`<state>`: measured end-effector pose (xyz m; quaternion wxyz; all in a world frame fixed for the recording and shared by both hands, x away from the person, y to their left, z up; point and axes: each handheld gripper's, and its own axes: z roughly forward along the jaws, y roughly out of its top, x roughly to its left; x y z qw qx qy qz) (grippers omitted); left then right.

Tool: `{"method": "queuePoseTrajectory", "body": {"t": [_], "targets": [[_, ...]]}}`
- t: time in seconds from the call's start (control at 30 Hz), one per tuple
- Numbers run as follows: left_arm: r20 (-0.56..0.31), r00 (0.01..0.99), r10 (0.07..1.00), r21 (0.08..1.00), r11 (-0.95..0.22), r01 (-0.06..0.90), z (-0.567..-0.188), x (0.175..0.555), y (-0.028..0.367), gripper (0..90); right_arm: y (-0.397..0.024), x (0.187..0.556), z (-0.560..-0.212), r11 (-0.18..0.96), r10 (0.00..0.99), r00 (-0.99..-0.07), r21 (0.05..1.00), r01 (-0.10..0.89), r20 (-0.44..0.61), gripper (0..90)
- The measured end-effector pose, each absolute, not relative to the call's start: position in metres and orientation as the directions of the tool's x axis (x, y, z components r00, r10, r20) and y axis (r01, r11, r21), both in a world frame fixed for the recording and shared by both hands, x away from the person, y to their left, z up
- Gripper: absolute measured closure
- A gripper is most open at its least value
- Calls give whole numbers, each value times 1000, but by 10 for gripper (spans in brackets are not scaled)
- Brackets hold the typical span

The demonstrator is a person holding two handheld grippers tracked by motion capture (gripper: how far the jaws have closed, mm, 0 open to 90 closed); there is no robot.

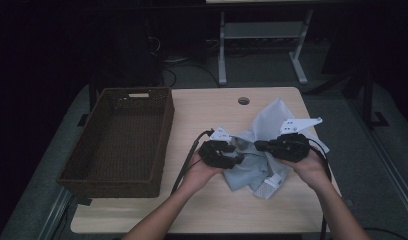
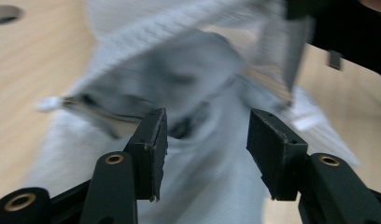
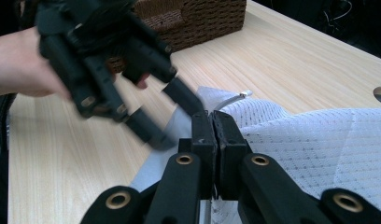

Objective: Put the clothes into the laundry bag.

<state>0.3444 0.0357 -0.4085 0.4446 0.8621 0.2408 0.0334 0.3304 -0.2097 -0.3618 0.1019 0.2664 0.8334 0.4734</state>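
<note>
Mesh laundry bag (image 1: 264, 145), pale grey-white and crumpled, lies on the right half of the counter (image 1: 202, 210), close in front of the person and between the two hands. Nearest of all, the person's forearms come in from the near edge. The right gripper (image 1: 259, 145) has its jaws pressed together on a fold of the mesh (image 3: 291, 140), lifting that part a little off the wood. The left gripper (image 1: 238, 159) sits just beside it over the bag's left side; its jaws stand parted with cloth below them (image 2: 207, 186) but nothing pinched, and the pads (image 2: 153, 144) do not press on the fabric.

I would judge the bag to be very light, limp and floppy. It will sag and slide rather than hold a shape, and the open weave could snag on a jaw corner. A zip pull (image 3: 244, 93) shows at one edge, and a white label (image 1: 274, 181) lies toward the near side. The seamed, zippered edge looks the firmest place to take hold, with the two grips well apart so the cloth spreads.

Farther left, well apart from the bag, stands a dark woven basket (image 1: 157, 150), open-topped. Beyond it, near the far edge, is a round cable hole (image 1: 243, 100).
</note>
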Motion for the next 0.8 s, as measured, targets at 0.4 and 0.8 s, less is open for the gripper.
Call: {"method": "queuePoseTrajectory", "body": {"t": [0.4, 0.8], "targets": [[-82, 885, 458, 714, -592, 372, -443, 350, 6, 455, -210, 331, -363, 412, 537, -839, 841, 352, 87, 875], [-63, 885, 461, 710, -602, 364, -445, 351, 1, 789, -210, 331, -363, 413, 534, -841, 842, 348, 86, 875]]}}
